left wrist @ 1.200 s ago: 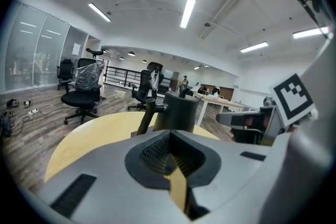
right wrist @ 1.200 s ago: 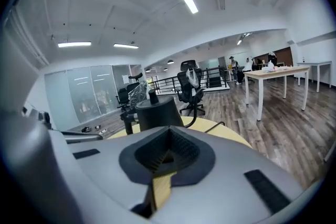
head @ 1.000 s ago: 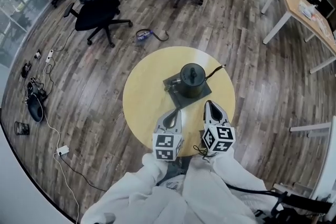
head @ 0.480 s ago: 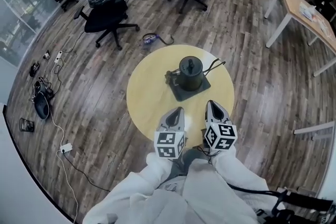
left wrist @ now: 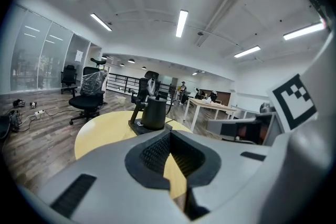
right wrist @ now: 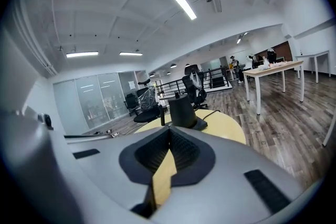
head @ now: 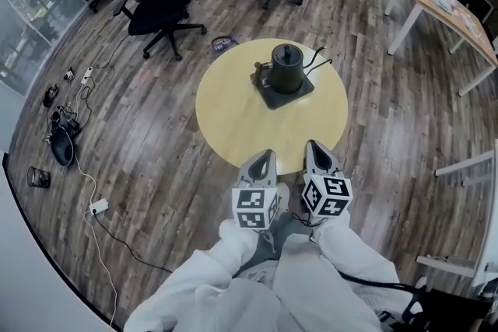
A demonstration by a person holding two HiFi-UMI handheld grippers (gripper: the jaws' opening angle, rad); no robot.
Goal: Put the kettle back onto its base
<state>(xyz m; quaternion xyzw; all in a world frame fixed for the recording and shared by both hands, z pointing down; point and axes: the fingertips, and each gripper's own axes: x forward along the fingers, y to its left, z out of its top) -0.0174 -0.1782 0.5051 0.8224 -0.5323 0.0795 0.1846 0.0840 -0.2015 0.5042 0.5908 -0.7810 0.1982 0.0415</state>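
A dark kettle (head: 285, 68) stands upright on its square dark base (head: 287, 92) at the far side of the round yellow table (head: 241, 120). It also shows in the left gripper view as the kettle (left wrist: 154, 114) and in the right gripper view as the kettle (right wrist: 181, 110). My left gripper (head: 263, 158) and right gripper (head: 313, 148) hang side by side at the table's near edge, well short of the kettle. Both are shut with nothing between their jaws.
A black cord (head: 317, 63) runs from the base off the table's far edge. Office chairs (head: 161, 9) stand beyond the table at the left. A wooden desk (head: 443, 15) is at the right. Cables and a power strip (head: 75, 74) lie on the floor at the left.
Both grippers have drawn back together from over the table to its near edge. The kettle and table now lie farther off. The kettle stays on its base.
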